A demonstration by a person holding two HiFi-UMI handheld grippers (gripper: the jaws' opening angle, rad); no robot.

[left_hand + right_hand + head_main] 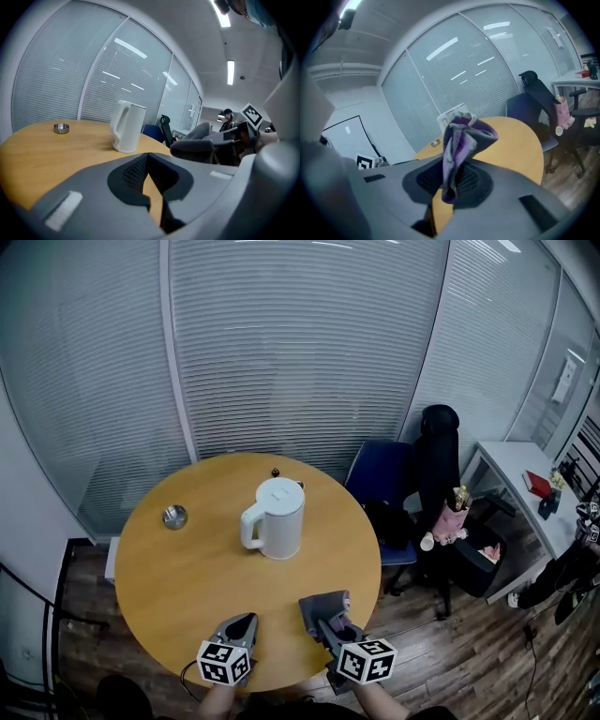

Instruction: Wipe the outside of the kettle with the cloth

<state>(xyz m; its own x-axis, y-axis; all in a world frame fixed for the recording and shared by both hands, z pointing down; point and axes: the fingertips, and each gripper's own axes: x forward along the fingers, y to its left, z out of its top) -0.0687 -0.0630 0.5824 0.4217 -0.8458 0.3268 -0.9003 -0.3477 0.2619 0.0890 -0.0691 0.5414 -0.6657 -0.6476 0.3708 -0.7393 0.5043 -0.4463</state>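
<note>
Centrally on the round wooden table (178, 587), slightly toward 1 o'clock, stands the white plastic kettle (275, 518), its handle facing 9 o'clock. At the 6 o'clock edge, the right gripper (323, 604) pinches a crumpled purple-grey cloth (461, 140). The left gripper (246, 621), jaws pressed together, holds nothing. A small metal dish (174, 517) sits at 10 o'clock.

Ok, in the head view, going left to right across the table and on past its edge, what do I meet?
metal dish → white kettle → blue chair → black office chair → white desk
</note>
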